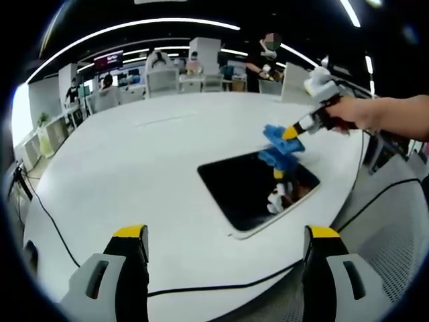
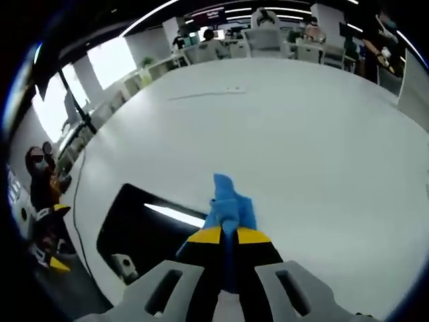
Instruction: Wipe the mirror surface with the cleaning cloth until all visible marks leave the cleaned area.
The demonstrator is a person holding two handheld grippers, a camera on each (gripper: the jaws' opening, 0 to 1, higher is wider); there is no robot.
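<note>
Left gripper view: wide white table (image 1: 154, 161), round-edged, in an open office with ceiling strip lights (image 1: 134, 27), chairs (image 1: 161, 80) and desks beyond the table's far edge, and a dark wall screen (image 1: 108, 60) whose writing is too small to read. Black cable (image 1: 221, 285) trailing along the table's near edge. Mirror (image 1: 258, 191) lying flat on the table, a dark rounded rectangle with a pale rim, long axis running from the near edge of the table toward its far right side. Blue cloth (image 1: 276, 137) bunched at the mirror's far edge, touching the glass, with its reflection showing just below. Right gripper (image 1: 293, 132) reaching in from beyond the mirror, held by a hand (image 1: 352, 113), yellow-tipped jaws clamped on the cloth. Left gripper (image 1: 226, 235) nearer than the mirror, jaws set wide with nothing between them, above the table's near edge.

Right gripper view: same table (image 2: 301, 121), same office behind. Mirror (image 2: 147, 228) left of the jaws, a strip light reflected across it as a bright bar. Cloth (image 2: 231, 204) standing up from the closed jaws of the right gripper (image 2: 228, 235), at the mirror's edge. No readable labels or brands on mirror, cloth or grippers.
</note>
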